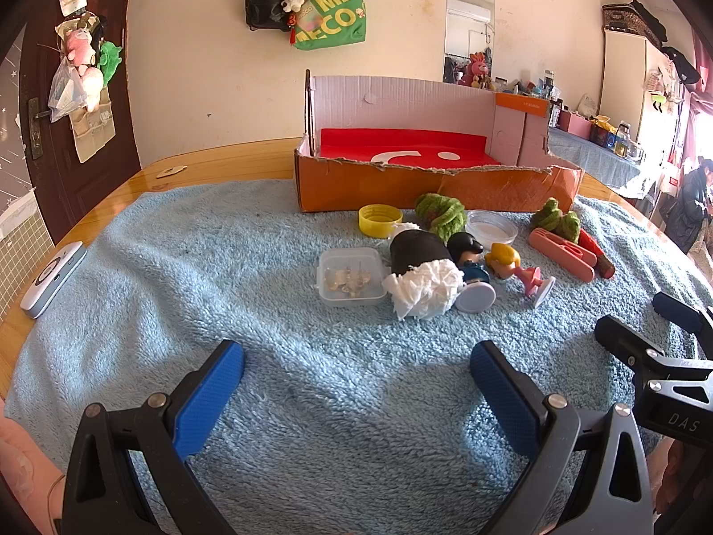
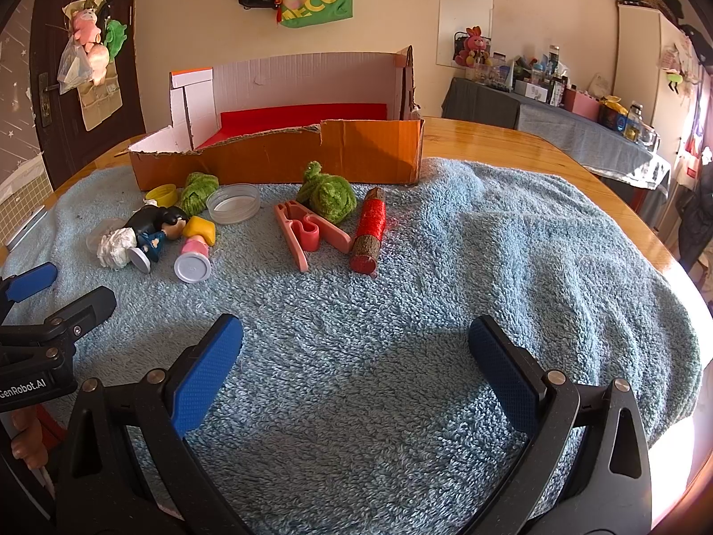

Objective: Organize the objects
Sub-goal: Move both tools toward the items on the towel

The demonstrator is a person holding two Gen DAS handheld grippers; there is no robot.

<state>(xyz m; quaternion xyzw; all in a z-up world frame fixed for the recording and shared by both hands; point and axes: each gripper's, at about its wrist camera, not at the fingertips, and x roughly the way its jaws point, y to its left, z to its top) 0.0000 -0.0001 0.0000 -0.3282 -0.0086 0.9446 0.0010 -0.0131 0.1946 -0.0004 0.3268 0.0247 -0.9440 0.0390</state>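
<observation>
Two spread tools, left tool [image 1: 356,383] and right tool [image 2: 356,356], over towel [image 2: 445,290]

Left gripper [image 1: 356,394] spread empty over blue towel [image 1: 178,276], facing cardboard box [image 1: 383,183].

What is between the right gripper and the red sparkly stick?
Only bare blue towel. In the right wrist view, nothing sits between the open right hand-held gripper and the red sparkly stick.
</observation>
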